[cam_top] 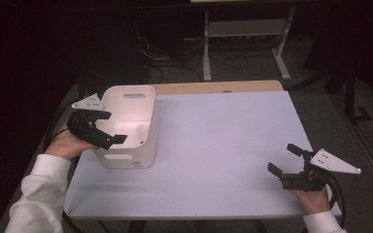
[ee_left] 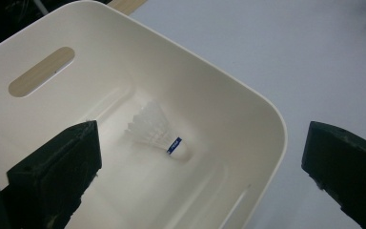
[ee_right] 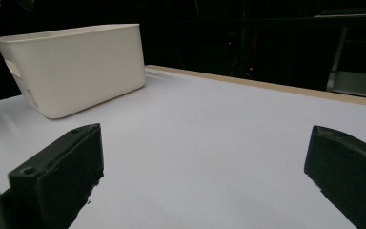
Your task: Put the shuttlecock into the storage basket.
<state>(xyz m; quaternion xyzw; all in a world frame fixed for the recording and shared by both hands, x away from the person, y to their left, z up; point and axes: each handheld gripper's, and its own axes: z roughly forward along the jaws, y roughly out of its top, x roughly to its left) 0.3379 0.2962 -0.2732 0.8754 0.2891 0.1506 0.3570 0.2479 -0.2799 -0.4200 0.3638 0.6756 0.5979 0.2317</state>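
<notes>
A white plastic bin (cam_top: 144,145) with handle slots stands at the table's left. A white shuttlecock (ee_left: 155,129) with a blue band lies on its side on the bin's floor, faintly seen as the shuttlecock (cam_top: 141,130) from above. My left gripper (cam_top: 110,127) hovers open over the bin's left rim, nothing between its jaws. My right gripper (cam_top: 285,159) rests open low over the table's front right, far from the bin (ee_right: 76,67), with bare tabletop between its jaws.
The table (cam_top: 223,136) has a white top with a wooden strip (cam_top: 213,87) along its far edge. Beyond it stand a metal frame (cam_top: 245,34) and cables on a dark floor. The table's near edge lies close to my right hand.
</notes>
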